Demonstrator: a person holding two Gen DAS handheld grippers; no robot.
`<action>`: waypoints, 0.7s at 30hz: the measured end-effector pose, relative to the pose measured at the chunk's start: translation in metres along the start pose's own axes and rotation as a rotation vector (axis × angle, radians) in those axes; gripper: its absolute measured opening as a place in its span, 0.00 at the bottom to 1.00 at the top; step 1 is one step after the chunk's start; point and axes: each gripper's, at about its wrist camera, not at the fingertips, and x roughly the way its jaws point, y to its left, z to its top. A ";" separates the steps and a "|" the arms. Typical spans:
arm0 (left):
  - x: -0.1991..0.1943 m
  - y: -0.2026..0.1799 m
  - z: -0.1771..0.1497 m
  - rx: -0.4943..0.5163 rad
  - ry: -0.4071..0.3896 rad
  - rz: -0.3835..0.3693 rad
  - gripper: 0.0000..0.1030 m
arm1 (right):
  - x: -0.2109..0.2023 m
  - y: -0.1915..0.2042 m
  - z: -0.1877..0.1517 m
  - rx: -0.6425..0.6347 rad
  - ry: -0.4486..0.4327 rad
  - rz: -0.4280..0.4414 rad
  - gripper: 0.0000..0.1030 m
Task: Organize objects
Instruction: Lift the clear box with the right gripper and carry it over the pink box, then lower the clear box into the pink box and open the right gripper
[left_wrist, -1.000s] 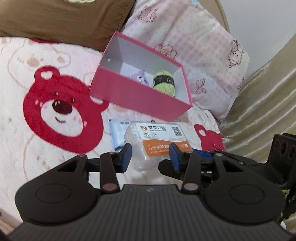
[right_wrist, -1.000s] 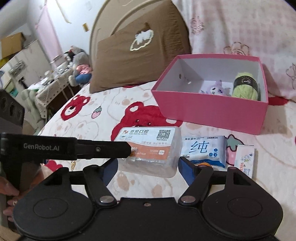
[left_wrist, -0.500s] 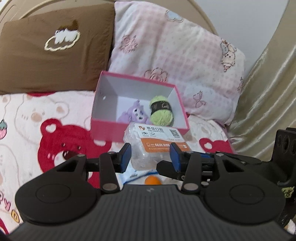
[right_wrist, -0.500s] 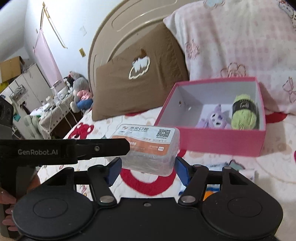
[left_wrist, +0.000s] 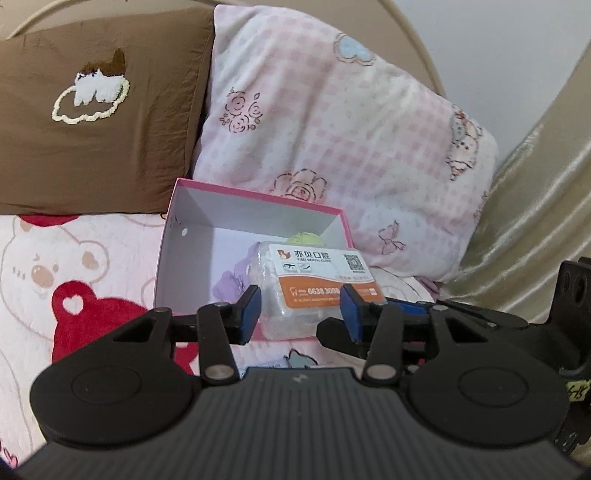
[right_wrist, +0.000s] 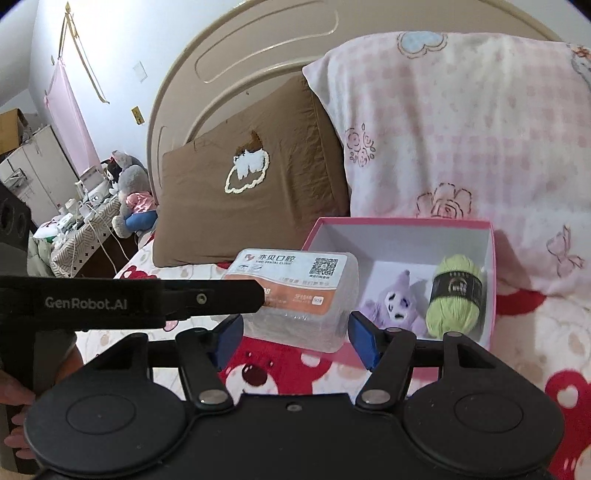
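Your left gripper (left_wrist: 299, 310) and right gripper (right_wrist: 293, 338) both pinch the clear plastic box (right_wrist: 295, 295) from opposite sides; right jaws have just been closing on it. It hangs above the bedspread (left_wrist: 55, 266), at the near edge of the pink box (right_wrist: 491, 280) holding green yarn (right_wrist: 456, 295) and purple plush (right_wrist: 395, 301).
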 end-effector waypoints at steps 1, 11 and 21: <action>0.007 0.005 0.005 -0.017 0.002 0.000 0.43 | 0.007 -0.004 0.005 0.003 0.003 0.002 0.66; 0.079 0.046 0.029 -0.051 -0.069 0.048 0.43 | 0.083 -0.040 0.034 0.012 0.026 -0.012 0.60; 0.177 0.079 0.048 -0.022 0.008 0.168 0.48 | 0.190 -0.077 0.051 -0.077 0.154 -0.052 0.58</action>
